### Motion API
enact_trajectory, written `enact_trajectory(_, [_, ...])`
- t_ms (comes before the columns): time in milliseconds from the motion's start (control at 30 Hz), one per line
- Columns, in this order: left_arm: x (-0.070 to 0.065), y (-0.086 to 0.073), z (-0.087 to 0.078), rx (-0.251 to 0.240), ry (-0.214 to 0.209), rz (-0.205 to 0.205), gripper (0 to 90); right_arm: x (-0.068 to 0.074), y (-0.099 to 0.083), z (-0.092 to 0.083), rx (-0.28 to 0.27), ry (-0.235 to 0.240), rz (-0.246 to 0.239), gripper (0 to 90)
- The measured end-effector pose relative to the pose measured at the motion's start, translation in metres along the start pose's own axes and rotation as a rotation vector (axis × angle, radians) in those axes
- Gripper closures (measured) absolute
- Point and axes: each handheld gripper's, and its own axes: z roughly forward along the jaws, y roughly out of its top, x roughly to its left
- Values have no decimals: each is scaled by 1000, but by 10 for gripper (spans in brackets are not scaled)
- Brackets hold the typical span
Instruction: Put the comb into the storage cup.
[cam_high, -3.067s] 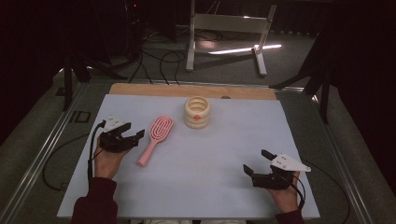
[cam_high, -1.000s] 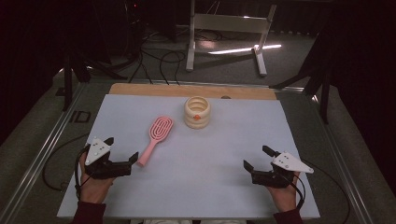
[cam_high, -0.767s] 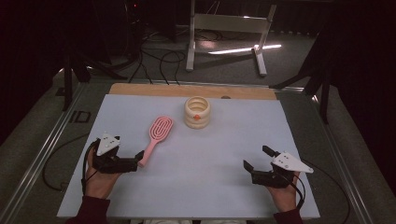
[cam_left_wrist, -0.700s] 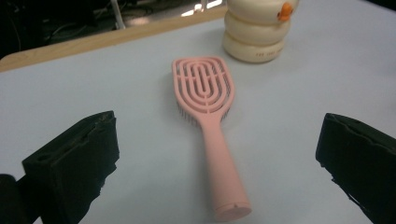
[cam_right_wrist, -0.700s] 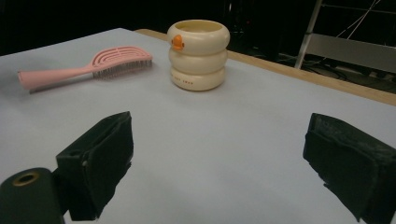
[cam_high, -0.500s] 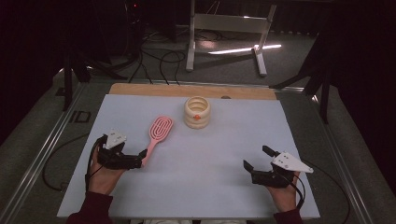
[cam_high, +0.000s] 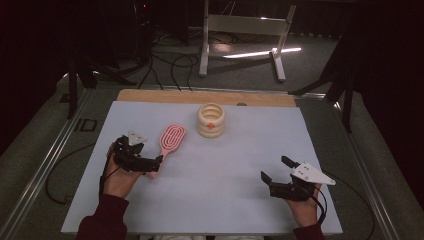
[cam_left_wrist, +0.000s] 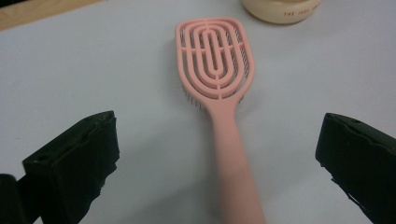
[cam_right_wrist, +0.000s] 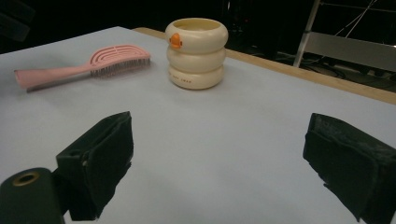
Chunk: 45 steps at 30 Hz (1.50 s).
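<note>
A pink hairbrush (cam_high: 170, 141) lies bristles down on the white board, its handle pointing toward the person's left hand. My left gripper (cam_high: 154, 166) is open at the end of the handle. In the left gripper view the handle (cam_left_wrist: 231, 154) runs between the two wide-apart jaws without touching them. A cream ribbed cup (cam_high: 211, 120) with an orange spot stands upright behind the brush. My right gripper (cam_high: 274, 168) rests open near the front right, with nothing between its jaws. The right gripper view has the cup (cam_right_wrist: 196, 53) and the brush (cam_right_wrist: 79, 67) far ahead.
The white board (cam_high: 235, 165) has a wooden strip (cam_high: 200, 96) along its far edge. Metal rails run down both sides of the table. A white metal stand (cam_high: 245, 30) and cables lie on the floor beyond.
My left gripper has moved forward and right from the board's left edge to the end of the brush handle, its jaws now on either side of it. The right gripper stayed still.
</note>
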Motion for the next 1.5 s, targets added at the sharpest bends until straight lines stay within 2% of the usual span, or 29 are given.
enact_trajectory(500, [7, 11, 23, 93, -4, -39, 2, 0, 0, 0, -2, 2, 0, 84])
enact_trajectory(1133, [0, 19, 52, 201, -1, 4, 6, 0, 0, 0, 1, -1, -3, 84])
enact_trajectory(1500, [0, 18, 72, 270, -12, -5, 15, 0, 0, 0, 2, -1, -3, 84])
